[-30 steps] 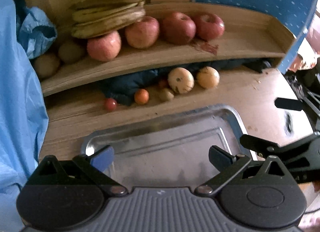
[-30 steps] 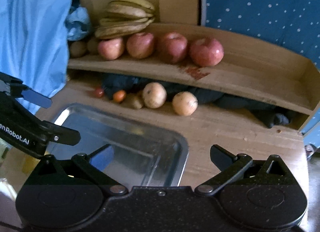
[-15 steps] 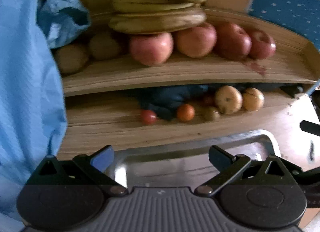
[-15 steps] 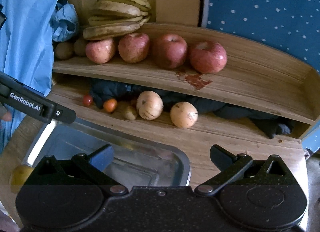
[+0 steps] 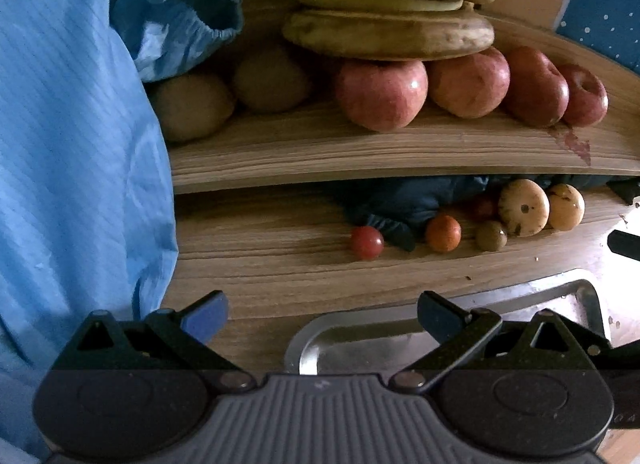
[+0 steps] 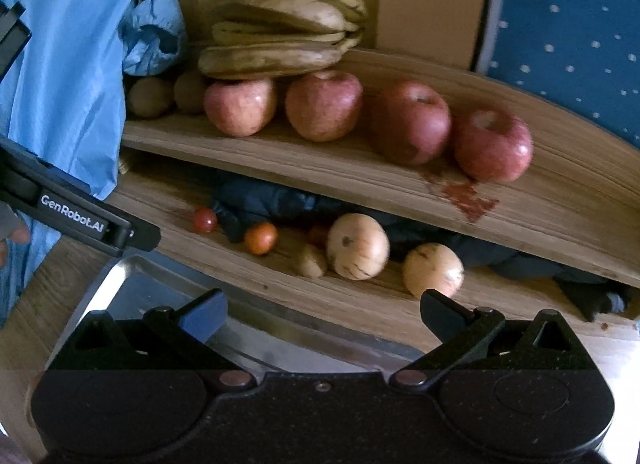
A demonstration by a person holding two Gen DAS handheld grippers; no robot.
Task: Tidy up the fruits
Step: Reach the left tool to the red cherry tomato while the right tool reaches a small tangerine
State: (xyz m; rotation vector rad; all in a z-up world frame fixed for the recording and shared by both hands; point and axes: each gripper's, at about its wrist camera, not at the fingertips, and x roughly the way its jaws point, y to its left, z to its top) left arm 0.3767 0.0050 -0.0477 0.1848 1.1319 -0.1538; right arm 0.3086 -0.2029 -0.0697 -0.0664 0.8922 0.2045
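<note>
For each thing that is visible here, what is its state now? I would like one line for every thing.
Left gripper: open, holding nothing.
Right gripper: open, holding nothing.
Metal tray: on the table, no fruit visible in it.
Bananas: stacked on the upper shelf, resting on apples.
Four apples: in a row on the upper shelf.
Small red tomato: loose on the lower surface.
Two pale round fruits: side by side under the shelf.

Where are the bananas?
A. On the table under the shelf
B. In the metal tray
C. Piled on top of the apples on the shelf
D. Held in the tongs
C: the bananas lie stacked on the apples on the shelf.
</note>
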